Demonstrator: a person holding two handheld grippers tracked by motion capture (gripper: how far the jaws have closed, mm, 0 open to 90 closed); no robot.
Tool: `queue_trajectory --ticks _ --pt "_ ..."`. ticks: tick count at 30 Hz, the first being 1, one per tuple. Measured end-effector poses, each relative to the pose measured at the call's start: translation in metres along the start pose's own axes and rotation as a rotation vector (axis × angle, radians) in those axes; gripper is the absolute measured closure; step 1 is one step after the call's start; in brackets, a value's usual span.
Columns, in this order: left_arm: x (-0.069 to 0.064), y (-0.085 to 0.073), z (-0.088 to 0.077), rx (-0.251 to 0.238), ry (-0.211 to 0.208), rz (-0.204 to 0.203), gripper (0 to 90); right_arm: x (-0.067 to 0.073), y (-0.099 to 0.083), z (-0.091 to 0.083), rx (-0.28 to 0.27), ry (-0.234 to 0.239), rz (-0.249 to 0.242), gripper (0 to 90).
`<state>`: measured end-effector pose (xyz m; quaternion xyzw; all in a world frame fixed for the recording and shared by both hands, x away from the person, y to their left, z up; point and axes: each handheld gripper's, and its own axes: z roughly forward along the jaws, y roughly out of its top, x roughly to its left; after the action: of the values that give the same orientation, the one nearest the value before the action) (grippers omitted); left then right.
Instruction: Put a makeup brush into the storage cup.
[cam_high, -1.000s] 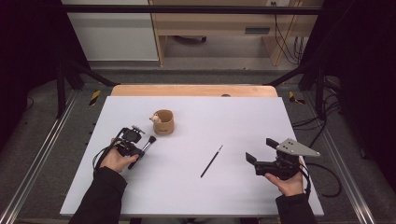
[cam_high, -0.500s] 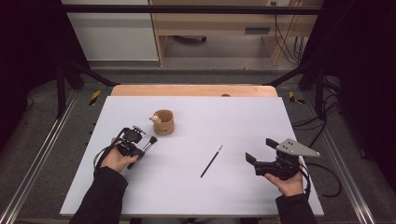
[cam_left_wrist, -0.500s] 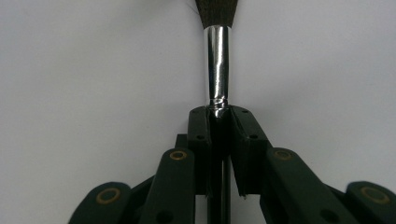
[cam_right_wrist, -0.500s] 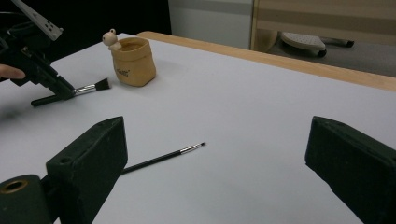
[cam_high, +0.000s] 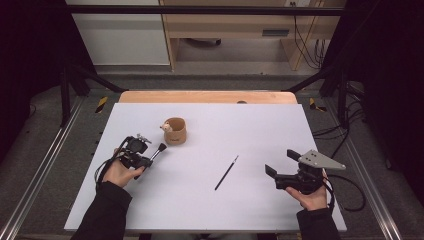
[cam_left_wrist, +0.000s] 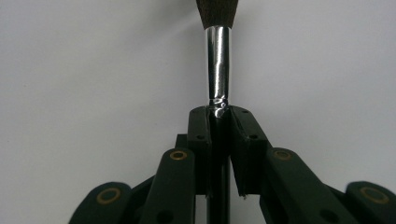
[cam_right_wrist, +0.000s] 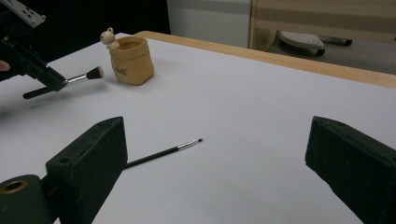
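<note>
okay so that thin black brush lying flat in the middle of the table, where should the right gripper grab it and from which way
Probably on the black handle of the thin brush, near its middle, clear of the small metal collar and tip. It lies flat on the white table on a slant, nothing close around it, so coming down from above with the open right gripper turned so its fingers straddle the handle crosswise looks best.

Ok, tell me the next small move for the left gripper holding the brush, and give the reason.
Probably carry the brush up and over the open top of the tan cup, then tip it in handle first. The left gripper is shut on the brush just below the metal ferrule, bristles pointing at the cup, which stands upright close by. The right gripper is open and holds nothing.
</note>
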<state>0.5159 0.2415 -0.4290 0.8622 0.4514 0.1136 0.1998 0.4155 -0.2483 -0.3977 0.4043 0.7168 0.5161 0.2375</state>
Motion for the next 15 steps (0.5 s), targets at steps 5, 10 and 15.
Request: queue_trajectory --ticks 5,10,15 --pt "0.0 -0.006 -0.01 -0.051 -0.004 -0.008 78.5 -0.001 0.0 -0.002 -0.007 -0.001 0.008 6.1" --pt "-0.003 -0.015 -0.021 -0.135 -0.007 -0.021 78.5 -0.001 -0.001 -0.003 -0.01 -0.002 0.004 6.1" --pt "-0.005 -0.022 -0.028 -0.19 -0.012 -0.034 78.5 -0.001 -0.001 -0.003 -0.01 0.0 0.008 6.1"
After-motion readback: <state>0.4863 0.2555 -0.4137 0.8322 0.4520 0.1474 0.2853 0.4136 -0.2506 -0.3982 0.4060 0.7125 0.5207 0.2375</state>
